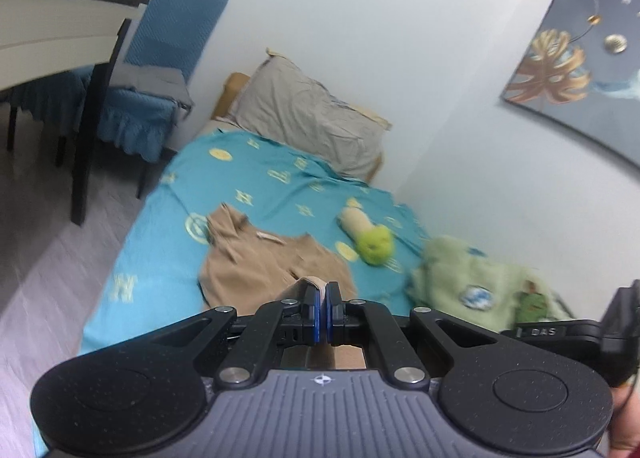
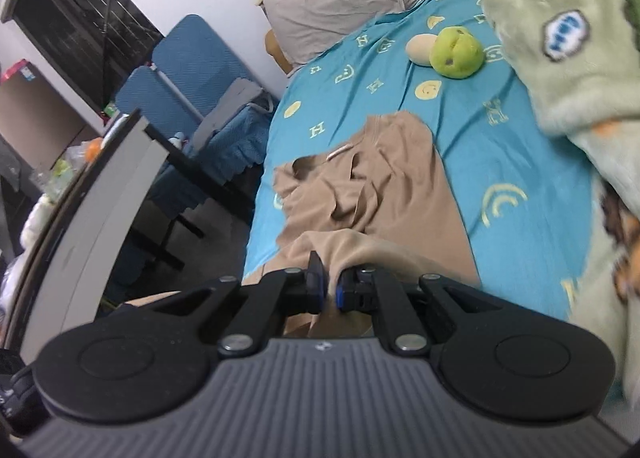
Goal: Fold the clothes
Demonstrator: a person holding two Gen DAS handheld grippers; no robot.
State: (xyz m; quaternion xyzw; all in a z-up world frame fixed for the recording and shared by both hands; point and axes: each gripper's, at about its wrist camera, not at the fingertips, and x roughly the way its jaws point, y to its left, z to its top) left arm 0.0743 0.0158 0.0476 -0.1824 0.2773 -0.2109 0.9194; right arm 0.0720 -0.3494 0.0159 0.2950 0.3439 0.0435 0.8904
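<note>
1. The tan garment (image 2: 372,186) lies rumpled on the teal sheet (image 2: 500,162), near the bed's edge; its near hem is raised off the sheet.
2. The left gripper (image 1: 323,304) is clamped on a tan edge; the right gripper (image 2: 329,284) pinches a bunch of the same cloth.
3. To my eye this is a lift to spread; best to keep both corners level and taut, and clear of the green blanket (image 2: 568,58) and plush toy (image 2: 454,47).
4. Writing: "DAS" on the right gripper's body in the left view; scattered "H" letters on the sheet; the blanket's blue patch is unreadable.
</note>
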